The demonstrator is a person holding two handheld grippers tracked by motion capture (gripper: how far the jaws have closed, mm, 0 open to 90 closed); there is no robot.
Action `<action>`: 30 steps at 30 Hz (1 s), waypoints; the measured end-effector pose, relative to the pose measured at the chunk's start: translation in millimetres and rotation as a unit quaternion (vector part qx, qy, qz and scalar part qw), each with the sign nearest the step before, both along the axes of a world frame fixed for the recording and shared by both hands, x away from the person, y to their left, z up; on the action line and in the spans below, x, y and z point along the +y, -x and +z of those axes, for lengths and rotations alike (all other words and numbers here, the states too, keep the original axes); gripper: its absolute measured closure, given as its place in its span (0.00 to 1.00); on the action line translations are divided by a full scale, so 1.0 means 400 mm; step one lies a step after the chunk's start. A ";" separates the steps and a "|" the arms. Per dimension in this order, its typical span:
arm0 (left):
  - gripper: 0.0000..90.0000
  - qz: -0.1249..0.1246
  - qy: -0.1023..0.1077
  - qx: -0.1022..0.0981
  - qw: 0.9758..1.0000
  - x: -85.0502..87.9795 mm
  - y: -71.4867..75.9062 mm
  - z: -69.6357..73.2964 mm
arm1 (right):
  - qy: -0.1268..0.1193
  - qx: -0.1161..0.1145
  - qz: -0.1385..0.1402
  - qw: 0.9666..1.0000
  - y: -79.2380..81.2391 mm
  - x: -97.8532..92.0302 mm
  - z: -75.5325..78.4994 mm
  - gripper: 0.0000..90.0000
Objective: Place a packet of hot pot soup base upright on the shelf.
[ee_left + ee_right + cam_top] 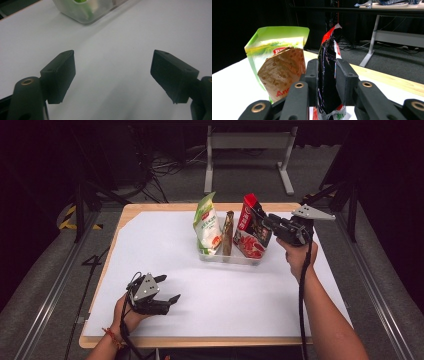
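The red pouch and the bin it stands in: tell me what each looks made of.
Red pouch: apparently thin glossy plastic film, creased, with a dark shiny back between the right gripper's jaws. Bin: likely clear, slightly frosted rigid plastic; contents show through its wall.

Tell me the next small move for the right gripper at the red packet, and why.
Probably open a little wider, then back away. The right gripper has its jaws on either side of the red packet, close against it, and the packet already stands upright in the clear tray beside the brown packet and the green packet. The left gripper rests open over the white sheet.
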State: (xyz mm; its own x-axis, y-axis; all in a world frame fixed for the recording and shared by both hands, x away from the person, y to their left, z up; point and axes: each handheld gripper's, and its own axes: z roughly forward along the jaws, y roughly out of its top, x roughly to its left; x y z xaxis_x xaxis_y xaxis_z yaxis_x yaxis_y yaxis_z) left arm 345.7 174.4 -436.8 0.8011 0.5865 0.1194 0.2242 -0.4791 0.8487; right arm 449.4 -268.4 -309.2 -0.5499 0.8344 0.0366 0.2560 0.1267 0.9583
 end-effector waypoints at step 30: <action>0.23 -0.001 0.002 -0.003 1.000 -0.001 0.001 0.007 | 0.034 0.015 -0.001 0.999 0.035 -0.016 -0.007 0.71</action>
